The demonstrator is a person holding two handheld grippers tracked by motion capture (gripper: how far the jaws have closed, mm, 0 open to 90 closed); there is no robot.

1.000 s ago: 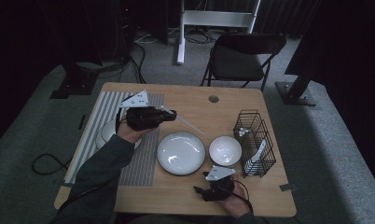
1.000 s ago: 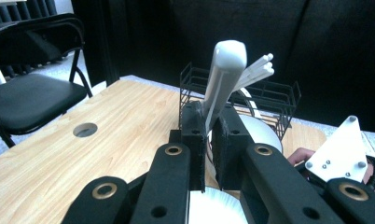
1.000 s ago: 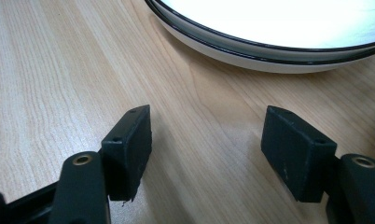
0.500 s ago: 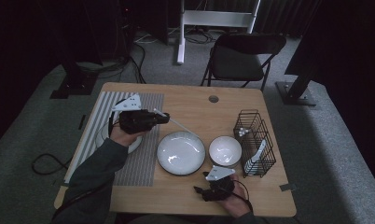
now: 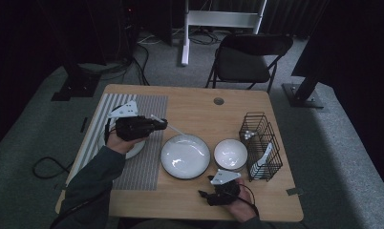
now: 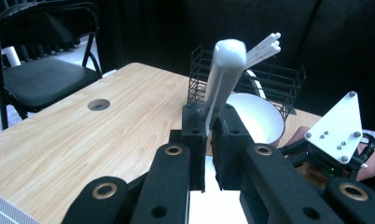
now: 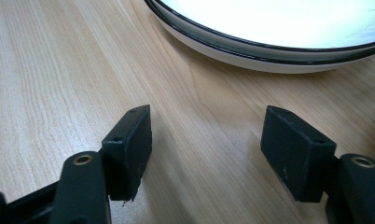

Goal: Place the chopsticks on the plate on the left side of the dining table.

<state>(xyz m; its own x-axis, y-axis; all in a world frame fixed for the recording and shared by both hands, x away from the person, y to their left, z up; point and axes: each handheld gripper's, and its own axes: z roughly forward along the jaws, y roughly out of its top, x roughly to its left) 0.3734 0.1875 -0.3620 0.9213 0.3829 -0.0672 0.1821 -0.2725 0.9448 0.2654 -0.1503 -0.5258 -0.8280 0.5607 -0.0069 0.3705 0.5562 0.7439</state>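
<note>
A white utensil (image 5: 167, 125) is clamped in the left hand-held gripper (image 5: 157, 125) above the tabletop (image 5: 199, 107), beside the large plate (image 5: 185, 156).

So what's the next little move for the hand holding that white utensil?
Probably carry it on toward the wire basket, where other utensils already stand. The left gripper is shut on the white utensil, which hangs above the table, pointing toward the bowl and basket.
</note>
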